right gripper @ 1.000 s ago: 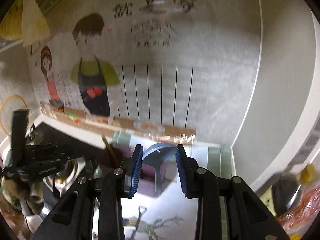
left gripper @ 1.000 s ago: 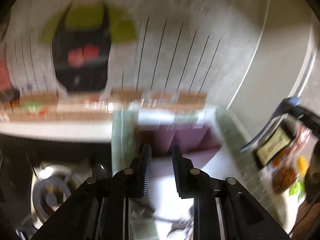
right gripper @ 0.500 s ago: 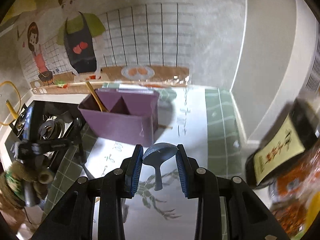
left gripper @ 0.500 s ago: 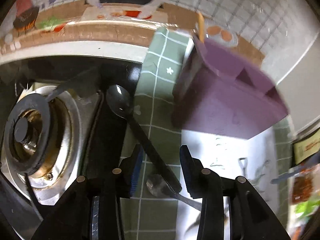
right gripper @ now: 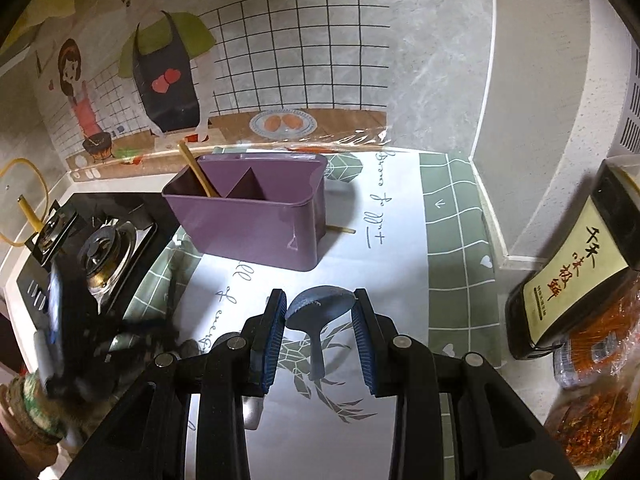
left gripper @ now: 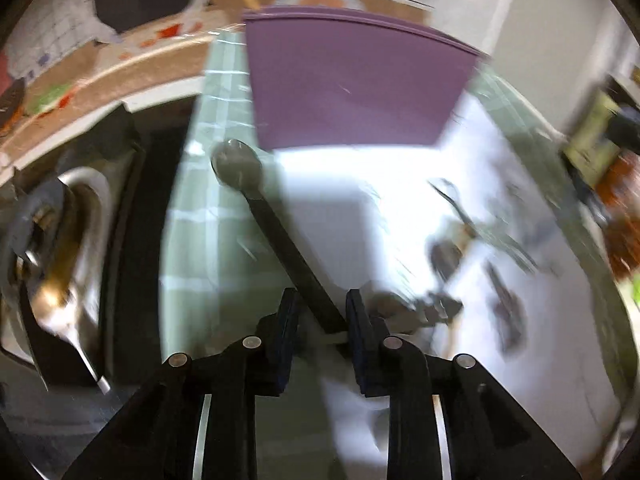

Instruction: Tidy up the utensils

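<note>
A purple two-compartment holder (right gripper: 256, 216) stands on the counter mat, with a wooden chopstick (right gripper: 198, 176) leaning in its left compartment. My right gripper (right gripper: 320, 312) hovers in front of it, shut on the bowl of a blue-grey spoon (right gripper: 316, 308). In the left wrist view the holder (left gripper: 352, 88) fills the top. A black-handled spoon (left gripper: 236, 164) lies on the mat, and its handle runs down between the jaws of my left gripper (left gripper: 322, 312). Those jaws are closing on the handle, with a gap still showing. The left gripper (right gripper: 120, 332) is a dark blur in the right wrist view.
A gas burner (right gripper: 106, 252) sits left of the green-and-white mat (right gripper: 456, 240). A second chopstick (right gripper: 340, 230) pokes out behind the holder. A blurred metal spoon (left gripper: 404, 304) lies right of my left fingers. A dark sauce bottle (right gripper: 572, 280) and snack packets (right gripper: 592, 400) crowd the right.
My left gripper dropped from facing the wall down over the black-handled spoon; its jaws widened, then narrowed around the handle. My right gripper tipped down toward the counter, still holding the blue-grey spoon.
</note>
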A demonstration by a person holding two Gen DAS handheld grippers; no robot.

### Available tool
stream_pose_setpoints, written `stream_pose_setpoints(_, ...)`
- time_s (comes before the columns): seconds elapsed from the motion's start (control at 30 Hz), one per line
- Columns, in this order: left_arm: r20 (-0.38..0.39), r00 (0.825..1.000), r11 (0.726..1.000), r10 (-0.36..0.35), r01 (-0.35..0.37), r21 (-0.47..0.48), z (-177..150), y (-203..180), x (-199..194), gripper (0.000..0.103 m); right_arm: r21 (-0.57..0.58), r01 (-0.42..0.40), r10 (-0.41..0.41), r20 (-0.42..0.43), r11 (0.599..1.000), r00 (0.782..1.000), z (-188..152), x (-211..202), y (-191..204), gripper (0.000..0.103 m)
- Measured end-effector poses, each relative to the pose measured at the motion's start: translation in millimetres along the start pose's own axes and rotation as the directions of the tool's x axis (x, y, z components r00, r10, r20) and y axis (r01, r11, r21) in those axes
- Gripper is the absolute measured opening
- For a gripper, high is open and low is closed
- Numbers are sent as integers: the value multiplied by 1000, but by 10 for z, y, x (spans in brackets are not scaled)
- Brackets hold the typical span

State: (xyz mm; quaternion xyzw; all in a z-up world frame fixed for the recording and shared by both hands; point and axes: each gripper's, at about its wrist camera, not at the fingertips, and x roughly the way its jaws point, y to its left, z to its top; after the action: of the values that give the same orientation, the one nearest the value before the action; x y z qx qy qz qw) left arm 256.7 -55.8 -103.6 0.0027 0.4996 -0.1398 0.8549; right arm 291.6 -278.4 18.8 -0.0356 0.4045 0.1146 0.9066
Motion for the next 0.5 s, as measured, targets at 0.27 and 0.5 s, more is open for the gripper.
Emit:
stream_pose_setpoints(0.27,60,998,990,29,-21,-138,161,194,-293,68,-1,-18,18,2,1000,1000,-25,6,45,30)
stream_pose_setpoints(0.5,25,991,940,131,-116,-322,788,643,147,74,-7,-27,27,25,1000,999,-22,-57,150,30)
